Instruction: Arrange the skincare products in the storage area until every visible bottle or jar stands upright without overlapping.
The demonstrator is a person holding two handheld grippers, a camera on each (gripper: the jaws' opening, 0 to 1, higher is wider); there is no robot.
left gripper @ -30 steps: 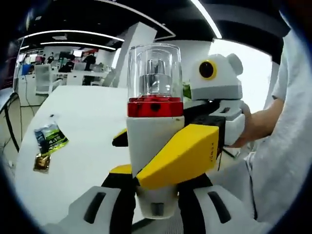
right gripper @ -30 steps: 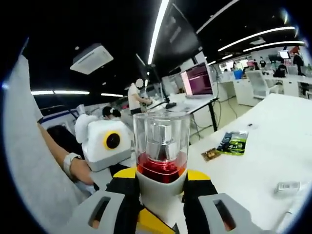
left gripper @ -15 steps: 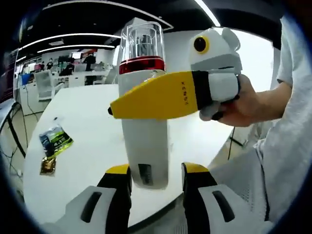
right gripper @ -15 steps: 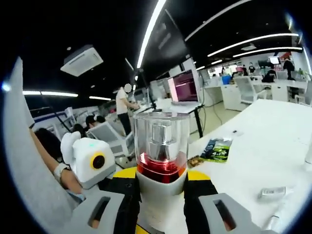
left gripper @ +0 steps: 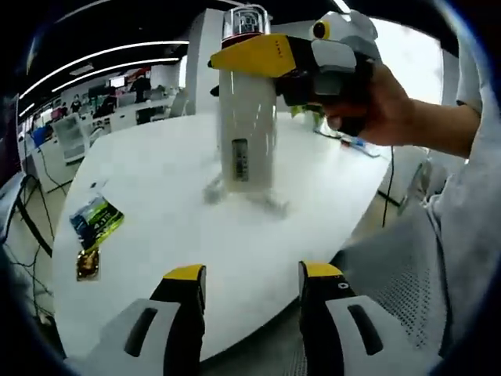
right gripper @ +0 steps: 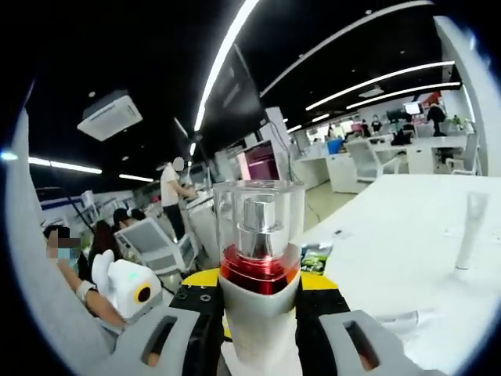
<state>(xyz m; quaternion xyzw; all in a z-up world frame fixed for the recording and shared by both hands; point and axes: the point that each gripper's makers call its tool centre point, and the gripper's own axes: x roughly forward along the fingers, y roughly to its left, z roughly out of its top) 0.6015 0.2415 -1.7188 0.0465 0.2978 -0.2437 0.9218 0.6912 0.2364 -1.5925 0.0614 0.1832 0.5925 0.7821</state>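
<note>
Between right gripper jaws, bottle.

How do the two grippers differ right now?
The right gripper is shut on the pump bottle, clamped just below its red collar; the left gripper is open and holds nothing.
The right gripper carries the bottle upright above the white table; the left gripper sits back at the table's near edge, apart from the bottle.
Both have yellow-tipped jaws on white bodies.
</note>
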